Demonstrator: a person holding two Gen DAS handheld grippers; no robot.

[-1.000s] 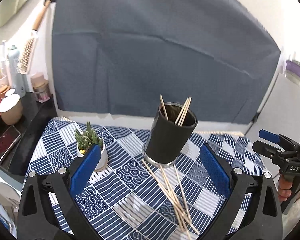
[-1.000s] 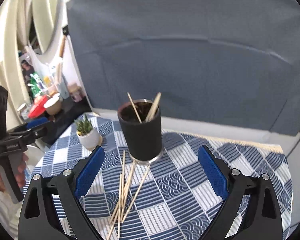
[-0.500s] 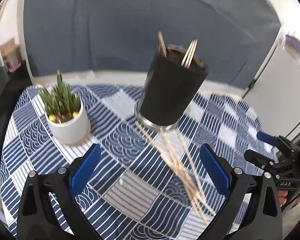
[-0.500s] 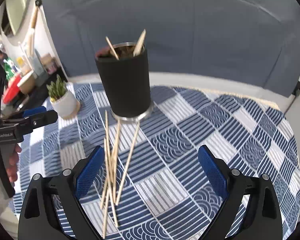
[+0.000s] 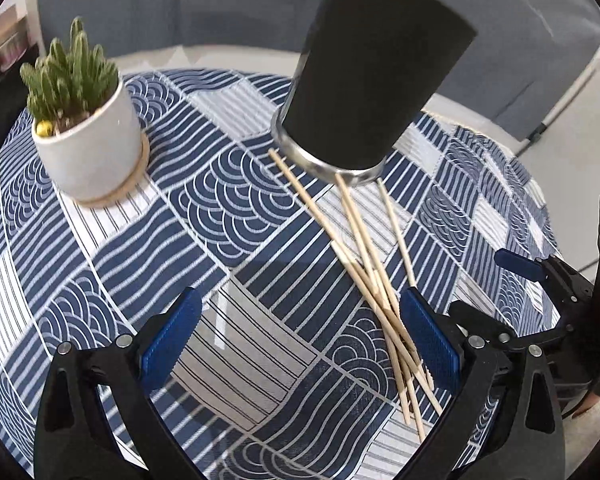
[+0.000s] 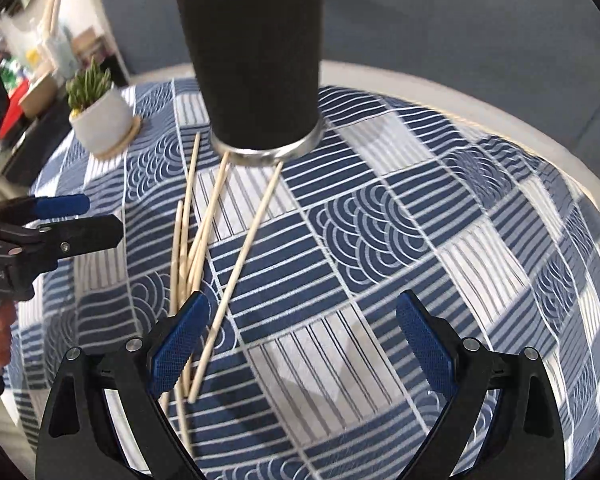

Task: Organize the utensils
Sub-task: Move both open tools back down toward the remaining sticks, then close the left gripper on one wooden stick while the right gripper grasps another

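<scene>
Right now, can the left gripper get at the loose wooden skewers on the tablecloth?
Probably yes. The left gripper has its jaws open and empty, and the skewers lie bare on the tablecloth, beside its right jaw. The black cup stands behind them.

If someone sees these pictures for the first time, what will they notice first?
Probably the tall black cup with a metal base, standing mid-table with a few sticks inside. Next, the loose thin wooden sticks fanned on the blue patterned tablecloth before it. Then the small cactus in a white pot, to its left.
</scene>
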